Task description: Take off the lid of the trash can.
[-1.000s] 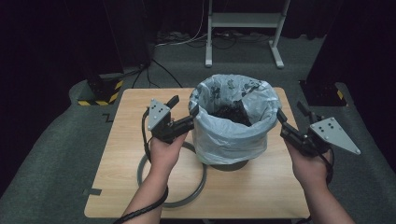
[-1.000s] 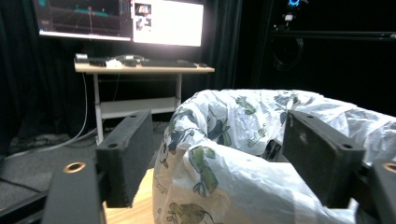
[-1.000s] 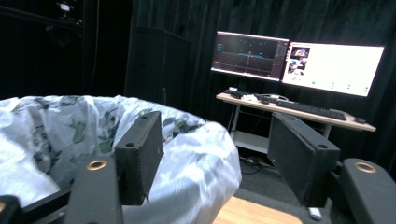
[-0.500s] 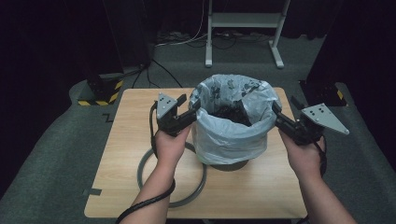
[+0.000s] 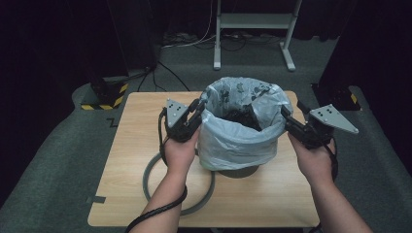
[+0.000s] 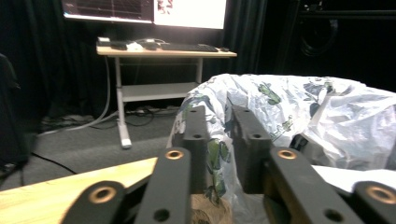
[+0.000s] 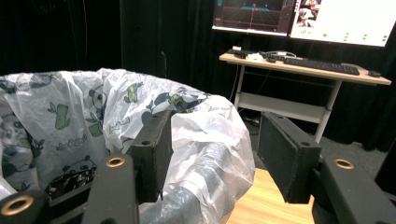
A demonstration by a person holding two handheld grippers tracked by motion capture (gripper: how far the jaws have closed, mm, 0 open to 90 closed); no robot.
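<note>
You have the bin (image 5: 238, 170) at the middle of the table (image 5: 131, 145), its patterned bag liner (image 5: 228, 141) folded over the rim. Your left gripper (image 6: 219, 116) is clamped on a pinch of liner at the left rim. Your right gripper (image 7: 212, 154) stands with its jaws apart, straddling the liner-covered right rim. You seem to be seating or lifting the liner. Next, likely close the right jaws on the film alone, then move both hands evenly so it doesn't tear.
</note>
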